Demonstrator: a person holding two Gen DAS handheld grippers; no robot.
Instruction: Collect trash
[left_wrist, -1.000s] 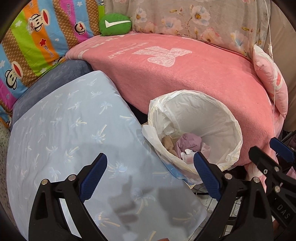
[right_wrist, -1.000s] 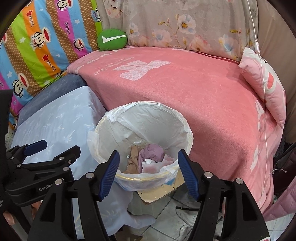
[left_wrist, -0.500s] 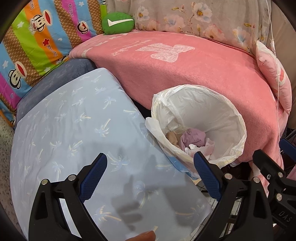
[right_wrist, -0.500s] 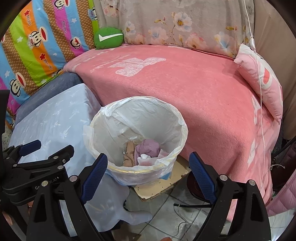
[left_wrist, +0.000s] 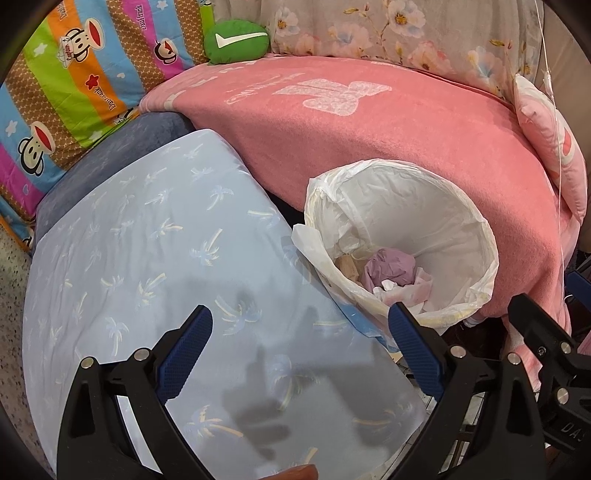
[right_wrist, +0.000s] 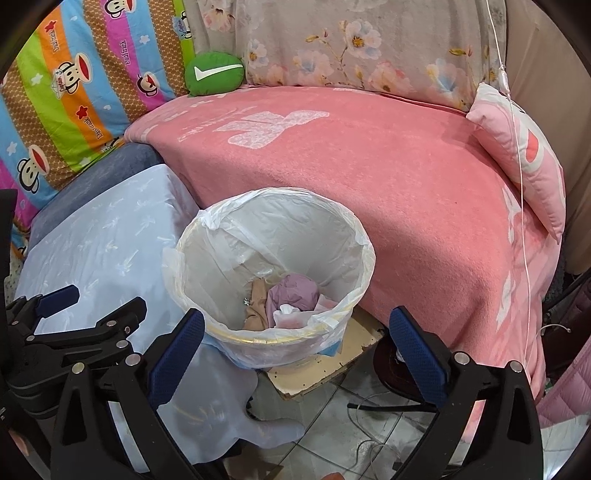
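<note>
A round bin with a white liner (right_wrist: 362, 254) stands on the floor between a light blue surface and a pink bed; it also shows in the left wrist view (left_wrist: 484, 236). Crumpled purple paper (right_wrist: 293, 291), tan paper and white tissue lie inside; the purple paper also shows in the left wrist view (left_wrist: 388, 267). My right gripper (right_wrist: 295, 350) is open and empty, above the bin's near rim. My left gripper (left_wrist: 301, 350) is open and empty, over the blue surface left of the bin.
A light blue cloth with palm prints (left_wrist: 147, 240) covers a table at the left. A pink blanket (right_wrist: 369, 158) covers the bed behind the bin. A green cushion (right_wrist: 214, 72) and a pink pillow (right_wrist: 524, 155) lie on it. A cardboard piece (right_wrist: 325, 365) and cables lie on the tiled floor.
My right gripper opened wider and pulled back up from the bin. Both views shifted slightly back; the left gripper stayed open over the blue cloth.
</note>
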